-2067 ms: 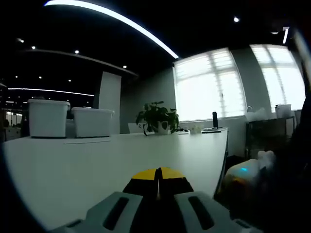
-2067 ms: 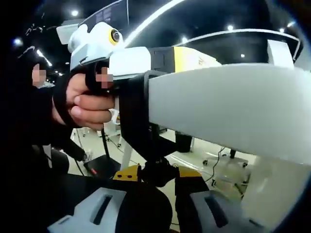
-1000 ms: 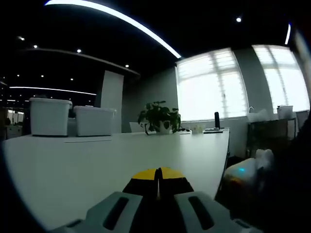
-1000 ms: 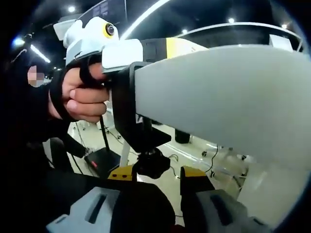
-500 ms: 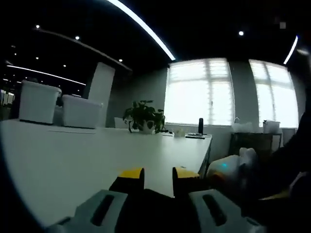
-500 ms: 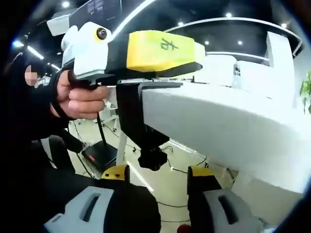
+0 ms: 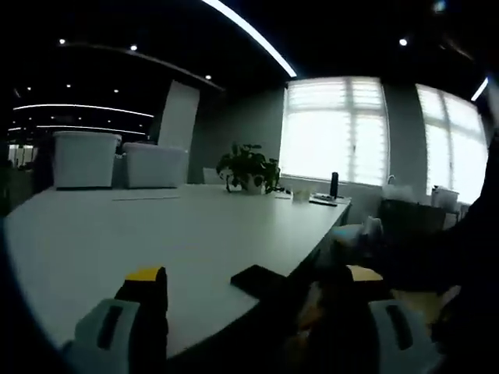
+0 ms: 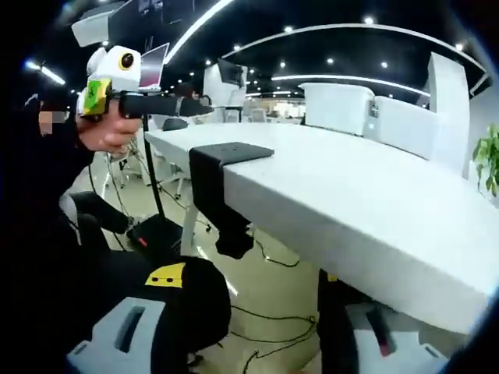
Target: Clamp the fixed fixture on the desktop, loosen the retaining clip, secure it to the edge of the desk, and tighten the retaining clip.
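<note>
— What does the left gripper view show up close?

— The left gripper [image 7: 253,300] with its yellow-tipped grey jaws spread wide at 6 o'clock. Between them the flat black top plate of the clamp fixture [image 7: 260,278] lies on the edge of the long white desk [image 7: 156,226].

— And farther off?

— Two white plastic bins [image 7: 117,159] at 10 o'clock, a green potted plant [image 7: 248,167] near 12, and bright windows [image 7: 335,128] towards 1.

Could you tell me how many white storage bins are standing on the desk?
2. In the left gripper view they stand side by side at the desk's far end: the left bin and the right bin. Others may be hidden.
</note>
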The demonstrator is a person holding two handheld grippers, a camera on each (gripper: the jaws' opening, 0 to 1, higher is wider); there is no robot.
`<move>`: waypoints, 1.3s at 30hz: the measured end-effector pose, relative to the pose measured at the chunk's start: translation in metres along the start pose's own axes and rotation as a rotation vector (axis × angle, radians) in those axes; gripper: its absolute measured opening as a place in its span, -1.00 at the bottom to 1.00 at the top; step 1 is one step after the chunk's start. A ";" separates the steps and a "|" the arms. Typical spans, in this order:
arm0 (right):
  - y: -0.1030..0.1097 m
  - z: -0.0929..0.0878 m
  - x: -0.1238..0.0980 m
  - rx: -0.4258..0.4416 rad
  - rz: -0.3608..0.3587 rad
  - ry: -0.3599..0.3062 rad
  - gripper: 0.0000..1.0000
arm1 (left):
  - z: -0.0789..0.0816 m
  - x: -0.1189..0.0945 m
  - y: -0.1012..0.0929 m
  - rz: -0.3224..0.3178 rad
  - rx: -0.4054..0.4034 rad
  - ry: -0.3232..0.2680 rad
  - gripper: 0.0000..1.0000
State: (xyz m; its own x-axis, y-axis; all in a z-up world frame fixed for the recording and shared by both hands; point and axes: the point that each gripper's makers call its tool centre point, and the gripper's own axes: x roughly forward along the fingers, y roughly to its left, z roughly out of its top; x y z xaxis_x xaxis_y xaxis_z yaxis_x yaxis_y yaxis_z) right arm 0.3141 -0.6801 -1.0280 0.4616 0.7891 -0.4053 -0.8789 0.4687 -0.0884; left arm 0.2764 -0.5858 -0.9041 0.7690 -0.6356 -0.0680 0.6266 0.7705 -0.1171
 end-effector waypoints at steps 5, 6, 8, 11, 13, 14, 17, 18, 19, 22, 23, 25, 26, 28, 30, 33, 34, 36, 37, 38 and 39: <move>0.021 0.000 -0.013 0.007 0.090 0.003 0.28 | -0.003 -0.028 0.015 0.045 -0.016 0.049 0.90; 0.020 -0.004 -0.017 0.003 0.105 0.022 0.29 | -0.005 -0.033 0.017 0.055 -0.003 0.064 0.90; 0.022 -0.007 -0.026 -0.003 0.117 0.034 0.34 | -0.007 -0.043 0.017 0.065 0.011 0.088 0.90; 0.020 -0.014 -0.047 0.003 0.114 0.075 0.40 | -0.013 -0.058 0.020 0.082 -0.011 0.123 0.90; 0.017 -0.016 -0.064 0.018 0.105 0.092 0.56 | -0.016 -0.066 0.020 0.086 -0.028 0.144 0.90; 0.014 -0.017 -0.073 0.028 0.097 0.093 0.59 | -0.018 -0.071 0.021 0.092 -0.030 0.152 0.90; 0.015 -0.021 -0.107 0.090 0.068 0.127 0.66 | -0.027 -0.090 0.029 0.139 -0.022 0.210 0.90; 0.013 -0.025 -0.116 0.101 0.043 0.147 0.68 | -0.029 -0.097 0.031 0.157 -0.032 0.226 0.90; 0.015 -0.027 -0.125 0.105 0.031 0.154 0.67 | -0.029 -0.106 0.032 0.174 -0.043 0.236 0.90; 0.021 -0.026 -0.143 0.137 0.012 0.140 0.74 | -0.027 -0.127 0.030 0.204 -0.088 0.250 0.90; 0.023 -0.026 -0.149 0.155 0.001 0.140 0.77 | -0.025 -0.134 0.028 0.213 -0.097 0.253 0.90; 0.030 -0.023 -0.161 0.169 -0.007 0.134 0.84 | -0.022 -0.147 0.023 0.235 -0.106 0.260 0.90; 0.032 -0.022 -0.166 0.177 -0.019 0.130 0.85 | -0.021 -0.152 0.021 0.241 -0.108 0.262 0.91; 0.036 -0.016 -0.178 0.216 -0.053 0.104 0.92 | -0.017 -0.169 0.015 0.267 -0.112 0.252 0.91; 0.039 -0.015 -0.190 0.241 -0.079 0.106 0.94 | -0.015 -0.187 0.010 0.290 -0.127 0.258 0.91; 0.041 -0.016 -0.206 0.269 -0.129 0.105 0.94 | -0.011 -0.221 0.007 0.346 -0.122 0.254 0.91; 0.043 -0.020 -0.214 0.285 -0.146 0.131 0.94 | -0.010 -0.233 0.007 0.372 -0.126 0.259 0.91; 0.046 -0.020 -0.226 0.266 -0.179 0.144 0.94 | -0.004 -0.256 0.007 0.416 -0.123 0.237 0.91; 0.048 -0.020 -0.236 0.248 -0.202 0.155 0.94 | -0.002 -0.271 0.005 0.434 -0.132 0.233 0.91; 0.047 -0.019 -0.243 0.242 -0.220 0.165 0.94 | 0.000 -0.281 0.002 0.445 -0.137 0.227 0.91; 0.048 -0.016 -0.250 0.234 -0.233 0.168 0.94 | 0.003 -0.291 0.001 0.460 -0.139 0.214 0.91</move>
State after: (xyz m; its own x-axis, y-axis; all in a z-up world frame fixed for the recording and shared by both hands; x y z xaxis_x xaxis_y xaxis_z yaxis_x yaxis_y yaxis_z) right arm 0.1540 -0.8615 -0.9456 0.6030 0.5830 -0.5445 -0.6919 0.7219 0.0068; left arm 0.0538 -0.4004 -0.8812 0.9085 -0.2396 -0.3423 0.1961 0.9679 -0.1571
